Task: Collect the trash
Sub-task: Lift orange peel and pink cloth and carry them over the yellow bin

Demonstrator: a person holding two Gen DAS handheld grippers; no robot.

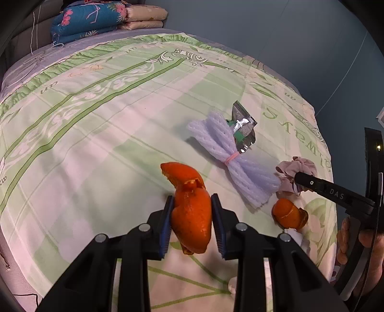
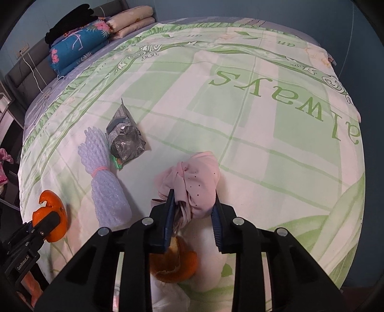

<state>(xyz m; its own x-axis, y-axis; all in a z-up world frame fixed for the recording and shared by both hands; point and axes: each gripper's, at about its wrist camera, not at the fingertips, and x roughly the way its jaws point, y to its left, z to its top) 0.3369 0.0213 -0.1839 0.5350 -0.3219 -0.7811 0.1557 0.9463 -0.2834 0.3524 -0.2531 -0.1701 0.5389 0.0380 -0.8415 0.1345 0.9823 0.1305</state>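
Note:
My left gripper (image 1: 192,199) is shut on a large curl of orange peel (image 1: 189,211), lifted just off the green-and-white bedspread (image 1: 96,124). The right wrist view shows that peel (image 2: 51,201) in the left gripper (image 2: 46,222) at the lower left. My right gripper (image 2: 193,195) is shut on a crumpled pink cloth (image 2: 199,175); from the left wrist view its finger (image 1: 312,183) reaches into the same cloth (image 1: 300,165). A second orange peel (image 1: 289,213) (image 2: 177,264) lies on the bed under the right gripper. A lilac foam-net bundle (image 1: 230,156) (image 2: 103,182) and a foil wrapper (image 1: 243,129) (image 2: 124,139) lie beside each other.
Folded quilts (image 1: 88,19) (image 2: 79,45) are stacked at the head of the bed. The bed's edge drops off at the right against a blue wall. A person's hand (image 1: 345,240) holds the right gripper's handle. White crumpled material (image 2: 172,295) lies near the bed's front edge.

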